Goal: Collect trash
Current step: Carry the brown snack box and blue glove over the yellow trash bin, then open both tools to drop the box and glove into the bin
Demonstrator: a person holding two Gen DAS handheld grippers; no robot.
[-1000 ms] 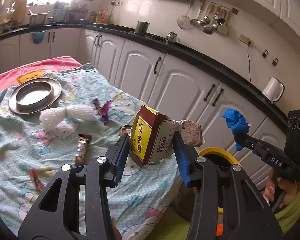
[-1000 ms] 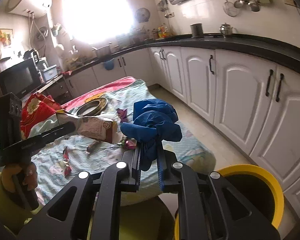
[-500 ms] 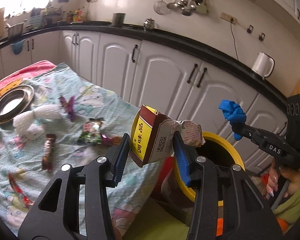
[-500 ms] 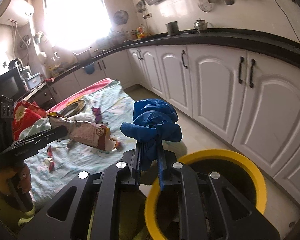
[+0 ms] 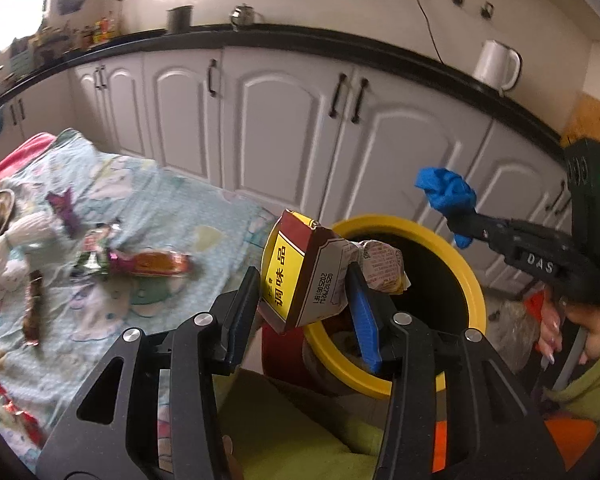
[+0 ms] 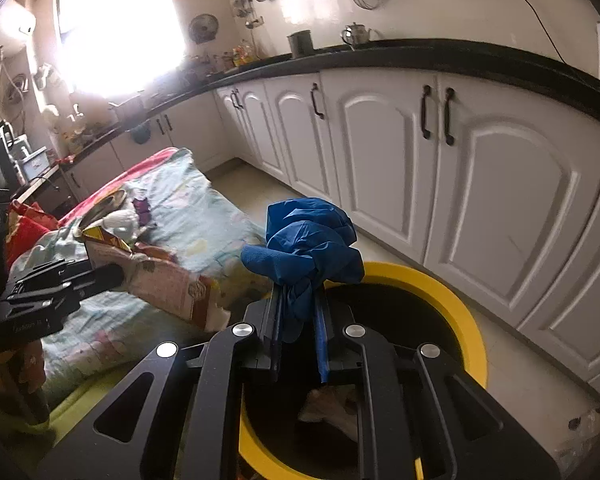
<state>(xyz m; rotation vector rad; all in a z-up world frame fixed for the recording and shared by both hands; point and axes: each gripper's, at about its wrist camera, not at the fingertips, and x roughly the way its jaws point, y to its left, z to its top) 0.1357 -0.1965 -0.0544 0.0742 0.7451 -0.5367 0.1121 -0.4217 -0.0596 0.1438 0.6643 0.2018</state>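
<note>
Furthest left of the yellow-rimmed round black trash bin (image 5: 432, 236), the leftover litter lies on your pale blue cartoon-print tablecloth (image 5: 172, 216): a purple twisted candy wrapper (image 5: 62, 210), a green crumpled snack packet (image 5: 94, 258), an orange-brown foil wrapper (image 5: 156, 264) and a dark brown bar wrapper (image 5: 34, 308), all well apart from the bin and waiting for later trips. Nearer the bin, your left gripper (image 5: 304, 300) holds its jaws at a middling width, clamped on the two sides of a crushed dark-red-and-yellow cardboard seasoning box (image 5: 300, 276); that side-on grip keeps the box's crumpled printed end poking forward, so it should fall clear once you let go. The box hangs at the bin's left rim, probably just short of the opening, though the wide lens makes that hard to judge. To the right of it, your right gripper (image 6: 298, 320) has its jaws nearly together, pinching the tail of a bunched blue disposable glove (image 6: 308, 240) so the loose bulk stands above the tips. The glove sits over the near left part of the bin's mouth, where some pale rubbish (image 6: 332, 404) already lies at the bottom. Both pieces are carried together, which I take as one trip for two drops.
</note>
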